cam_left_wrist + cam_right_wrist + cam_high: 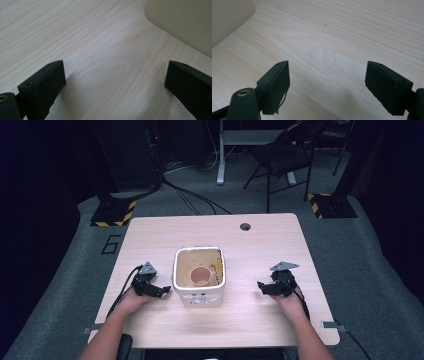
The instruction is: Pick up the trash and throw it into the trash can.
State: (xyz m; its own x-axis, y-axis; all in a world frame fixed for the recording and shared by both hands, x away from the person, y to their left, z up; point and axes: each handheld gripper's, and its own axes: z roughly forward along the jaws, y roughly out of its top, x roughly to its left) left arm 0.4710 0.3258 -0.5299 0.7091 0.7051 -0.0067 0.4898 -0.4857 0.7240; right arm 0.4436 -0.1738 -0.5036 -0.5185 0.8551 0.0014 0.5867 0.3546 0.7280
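Both hand-held grippers, left (159, 289) and right (266, 287), rest released and empty beside the square white plastic tub (198, 296) mid-bench (260, 330), so a careless inward nudge could shove it and topple the pinkish cup (200, 275) inside.

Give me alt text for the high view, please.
A white square plastic bin holding a small tan cup sits mid-table on a light wooden table; the left gripper and right gripper rest open on either side.
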